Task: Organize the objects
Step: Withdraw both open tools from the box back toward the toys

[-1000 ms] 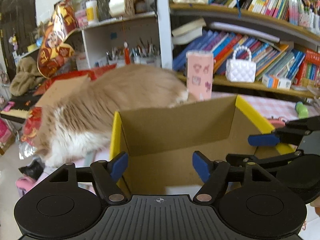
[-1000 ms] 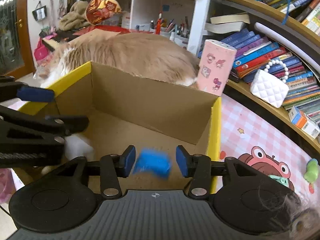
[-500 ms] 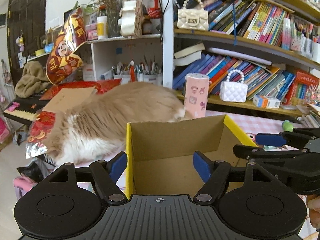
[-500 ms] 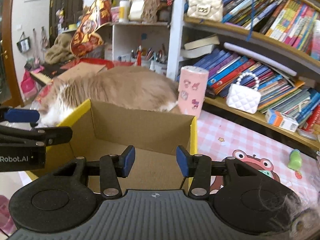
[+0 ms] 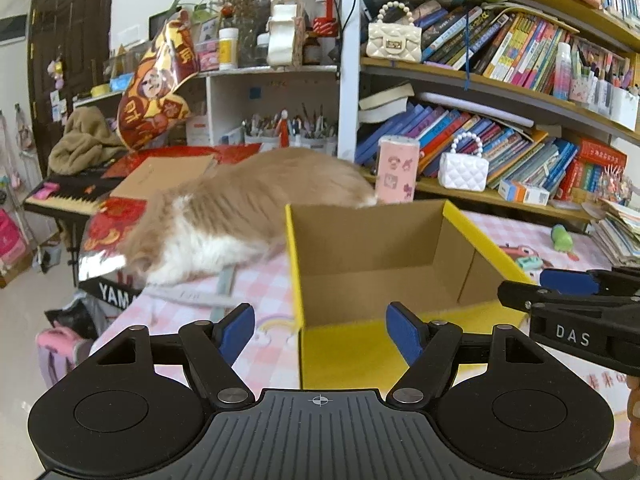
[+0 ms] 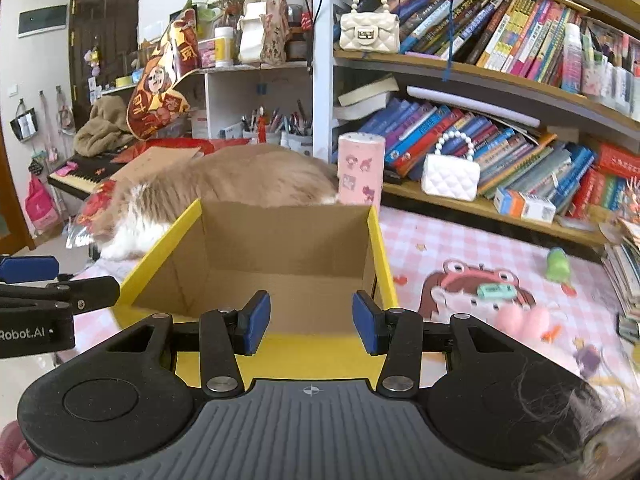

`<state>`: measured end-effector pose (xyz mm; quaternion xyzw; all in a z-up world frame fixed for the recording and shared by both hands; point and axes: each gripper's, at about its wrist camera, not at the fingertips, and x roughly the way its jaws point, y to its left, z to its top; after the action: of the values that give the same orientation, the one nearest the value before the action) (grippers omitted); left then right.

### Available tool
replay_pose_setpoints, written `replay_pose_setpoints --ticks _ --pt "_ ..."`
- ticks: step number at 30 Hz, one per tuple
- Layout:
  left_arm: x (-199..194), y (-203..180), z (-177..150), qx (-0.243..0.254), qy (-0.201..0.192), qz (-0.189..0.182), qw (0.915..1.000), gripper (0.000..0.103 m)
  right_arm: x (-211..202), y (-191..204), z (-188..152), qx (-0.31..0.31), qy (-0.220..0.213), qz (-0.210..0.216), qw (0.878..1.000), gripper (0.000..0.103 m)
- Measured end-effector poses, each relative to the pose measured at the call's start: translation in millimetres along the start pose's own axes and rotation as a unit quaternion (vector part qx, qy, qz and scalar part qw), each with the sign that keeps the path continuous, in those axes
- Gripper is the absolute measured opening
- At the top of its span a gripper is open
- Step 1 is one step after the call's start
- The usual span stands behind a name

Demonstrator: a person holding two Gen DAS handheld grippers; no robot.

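A yellow cardboard box stands open-topped on the pink checked tablecloth; the part of its inside that shows is bare. My left gripper hovers in front of the box's near left corner, open wide and holding nothing. My right gripper hangs before the near wall with a smaller gap between its blue pads, also holding nothing. Each gripper shows at the edge of the other's view: right gripper, left gripper. A green toy, a teal piece and a pink lump lie on the cloth to the right.
A fluffy ginger and white cat lies right behind the box. A pink cylinder stands at the box's far right corner, against crowded bookshelves. A ruler lies left of the box. A keyboard sits beyond the table's left edge.
Both grippers have drawn back and up from over the box to in front of it. The blurred blue thing between the right fingers a second ago is no longer in view.
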<state>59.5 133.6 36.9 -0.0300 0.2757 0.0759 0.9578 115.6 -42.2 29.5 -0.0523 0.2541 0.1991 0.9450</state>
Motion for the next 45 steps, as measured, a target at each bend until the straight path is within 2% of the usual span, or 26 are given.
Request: replay_pose_setpoints --ticks 8,9,11,19,36,45 --pt "-20.2 2.9 -31.3 0.004 0.021 0.000 0.9998 0.074 -25.9 20.4 -32.7 -0.002 0.029 -0.008 1.000 0.043" --pt "-22.6 2.3 -35.5 0.006 0.023 0.002 0.9997 0.075 -28.4 22.2 -36.7 -0.002 0.031 -0.012 0.999 0.046" --pt "-26.5 2.0 -43.0 0.007 0.028 0.006 0.9996 0.079 -33.2 25.6 -44.3 0.000 0.037 -0.026 0.999 0.051" --pt "-40.9 1.0 -65.2 0.008 0.039 0.013 0.9991 0.086 -53.3 35.0 -70.2 0.008 0.051 -0.060 0.997 0.053" --pt "-45.4 -31.0 -80.0 0.055 0.069 -0.059 0.9944 0.087 -85.8 27.6 -98.0 0.040 0.065 -0.112 0.991 0.060" --pt "-39.3 -62.4 -78.7 0.099 0.069 -0.108 0.9868 0.087 -98.6 1.2 -108.6 0.087 0.074 -0.165 0.980 0.063"
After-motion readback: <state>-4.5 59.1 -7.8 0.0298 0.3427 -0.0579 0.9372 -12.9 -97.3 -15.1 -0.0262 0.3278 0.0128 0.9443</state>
